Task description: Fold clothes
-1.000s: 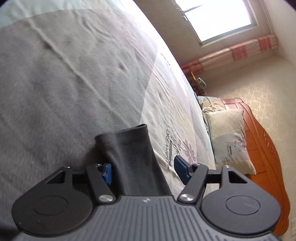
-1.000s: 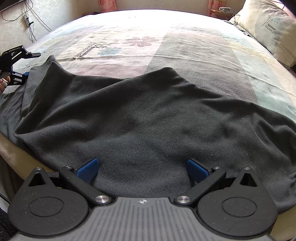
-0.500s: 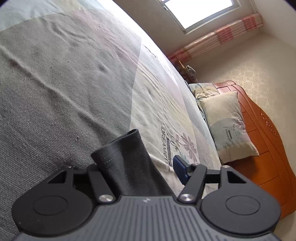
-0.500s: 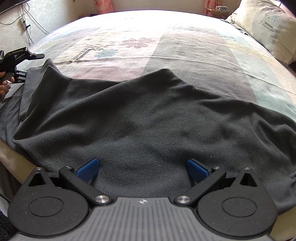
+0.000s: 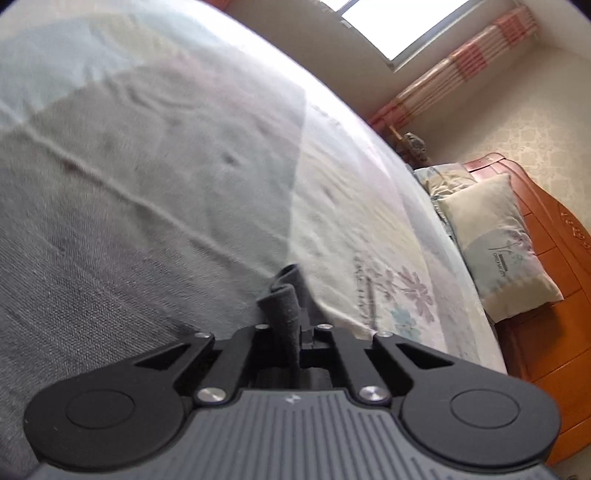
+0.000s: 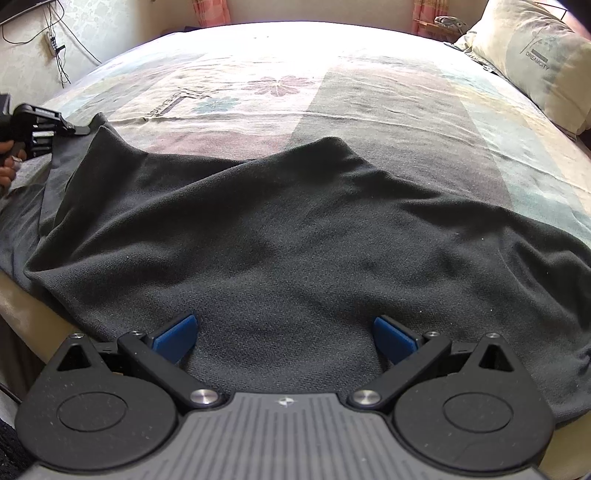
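Bedroom, big bed w/ printed sheet: flower motifs, lettering, grey and pale-blue panels, lightly creased. Cream pillow w/ printed logo at far right of the right-wrist view, same pillow leans on orange wood headboard in the left-wrist view. Bright window above a pink striped curtain. Cables and a power strip hang on the wall at far left.

Dark charcoal garment, fleecy matte knit, lies spread across the near half of the bed, rumpled w/ soft folds, one peak bunched up mid-bed, near edge draping over the mattress side. Nothing lies on top of it.

My right tongs are spread wide, blue pads apart, over the near hem; whether the pads touch the cloth I can't tell.

My left tongs are clamped on a narrow rolled bit of the garment, sleeve or corner, can't tell which; cloth pokes up between the black arms. From the right cam the left tongs sit at the garment's far-left corner, close to the bed, part of my hand showing at frame edge. Left view is motion-blurred.
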### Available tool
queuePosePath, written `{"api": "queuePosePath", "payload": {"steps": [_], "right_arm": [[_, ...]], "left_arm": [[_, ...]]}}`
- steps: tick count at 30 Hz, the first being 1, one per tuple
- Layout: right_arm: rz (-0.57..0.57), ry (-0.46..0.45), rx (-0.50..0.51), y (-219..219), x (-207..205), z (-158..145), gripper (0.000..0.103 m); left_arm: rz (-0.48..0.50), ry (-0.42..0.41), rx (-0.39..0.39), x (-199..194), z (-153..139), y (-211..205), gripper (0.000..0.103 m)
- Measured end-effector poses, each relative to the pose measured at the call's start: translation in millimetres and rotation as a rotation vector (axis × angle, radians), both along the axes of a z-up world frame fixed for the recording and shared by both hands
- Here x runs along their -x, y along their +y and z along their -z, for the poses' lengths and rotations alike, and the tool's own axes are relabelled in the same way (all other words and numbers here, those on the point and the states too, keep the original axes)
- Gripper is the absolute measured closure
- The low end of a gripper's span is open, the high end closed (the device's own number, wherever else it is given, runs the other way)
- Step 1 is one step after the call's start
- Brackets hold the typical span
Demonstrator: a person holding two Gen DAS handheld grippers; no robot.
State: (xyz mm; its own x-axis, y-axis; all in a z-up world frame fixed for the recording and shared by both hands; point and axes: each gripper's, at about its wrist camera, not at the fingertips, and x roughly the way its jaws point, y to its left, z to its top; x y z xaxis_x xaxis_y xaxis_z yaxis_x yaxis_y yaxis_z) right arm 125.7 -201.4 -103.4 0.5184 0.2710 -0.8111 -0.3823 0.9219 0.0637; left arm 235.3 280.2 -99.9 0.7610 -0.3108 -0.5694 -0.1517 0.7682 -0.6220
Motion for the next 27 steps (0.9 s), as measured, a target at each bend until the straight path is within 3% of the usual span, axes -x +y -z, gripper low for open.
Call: {"api": "queuePosePath", "payload": {"steps": [9,14,27], "right_arm": [[-0.005,-0.009,-0.003,-0.8,0.9,0.8,0.000],[-0.006,-0.014,-0.006,-1.0,1.5,1.0,0.000],[-0.011,-0.006,0.015,1.5,1.0,-0.6,0.000]], "left_arm": [[-0.079,-0.055,-0.088,72.2,-71.7,9.9,0.101],[-0.150,-0.035,-0.157,104.4,-95.7,15.5,0.101],[-0.307,-0.020,-0.210,180.5,-74.5,40.7,0.101]]}}
